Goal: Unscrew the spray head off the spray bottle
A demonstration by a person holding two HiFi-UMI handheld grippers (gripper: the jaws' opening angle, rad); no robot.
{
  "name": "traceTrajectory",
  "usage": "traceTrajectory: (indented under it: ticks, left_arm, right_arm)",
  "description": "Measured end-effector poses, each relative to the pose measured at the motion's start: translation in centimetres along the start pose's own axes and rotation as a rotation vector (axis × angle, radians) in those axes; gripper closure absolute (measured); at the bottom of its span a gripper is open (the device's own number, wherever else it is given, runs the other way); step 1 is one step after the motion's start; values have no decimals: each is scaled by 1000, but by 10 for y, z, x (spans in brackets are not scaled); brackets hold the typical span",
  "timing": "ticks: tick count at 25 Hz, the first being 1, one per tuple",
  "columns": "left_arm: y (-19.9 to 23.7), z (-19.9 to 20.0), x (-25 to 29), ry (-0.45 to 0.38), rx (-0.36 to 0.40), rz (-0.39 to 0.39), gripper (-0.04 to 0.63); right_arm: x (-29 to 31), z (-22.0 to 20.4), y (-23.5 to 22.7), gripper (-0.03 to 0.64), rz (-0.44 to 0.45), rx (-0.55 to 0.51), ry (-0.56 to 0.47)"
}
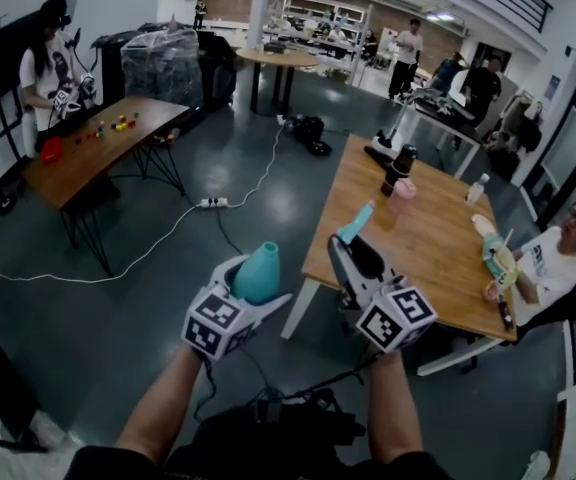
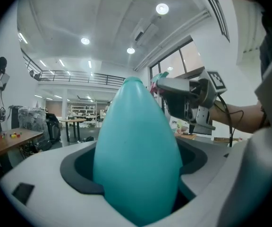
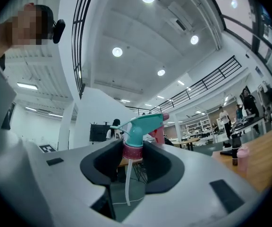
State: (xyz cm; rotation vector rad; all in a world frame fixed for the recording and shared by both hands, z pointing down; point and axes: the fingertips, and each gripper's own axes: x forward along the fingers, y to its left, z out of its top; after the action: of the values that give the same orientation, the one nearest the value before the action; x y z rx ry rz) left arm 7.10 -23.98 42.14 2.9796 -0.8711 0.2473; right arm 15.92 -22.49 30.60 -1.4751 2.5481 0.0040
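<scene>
Gripping the teal spray bottle [image 1: 258, 266], the left tool [image 1: 259, 290] sits at the near left of the head view, its jaws closed against the bottle's rounded sides. The left gripper view shows the bottle filling the gap between the two dark pads [image 2: 81, 171], its narrow top uppermost. The bottle is in the air over the grey floor [image 1: 148, 268], carried by nothing but the tool. Just right of it, and apart from it, the right tool [image 1: 357, 255] is closed on the spray head [image 1: 357, 224], which is off the bottle. In the right gripper view the pads clamp the pink collar [image 3: 132, 151] under the teal trigger body. The nozzle points right, and the thin white dip tube [image 3: 127, 183] hangs free below the collar, touching nothing. Both tools are held out ahead of the person's forearms, their marker cubes facing the head camera. Farther right stands a wooden tabletop [image 1: 438, 258]. It carries a black bottle [image 1: 400, 166], a pink bottle [image 1: 402, 196] just beside it, and a clear bottle [image 1: 477, 188] toward the far right edge. A seated person [image 1: 558, 258] is at the tabletop's right side.
</scene>
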Motion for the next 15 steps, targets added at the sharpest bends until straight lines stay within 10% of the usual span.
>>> traceTrajectory:
  ticks: [15]
  left_arm:
    - [-7,26,10,-48,5,15,153]
  right_arm:
    - [-13,-42,-5,477,-137,-32,62]
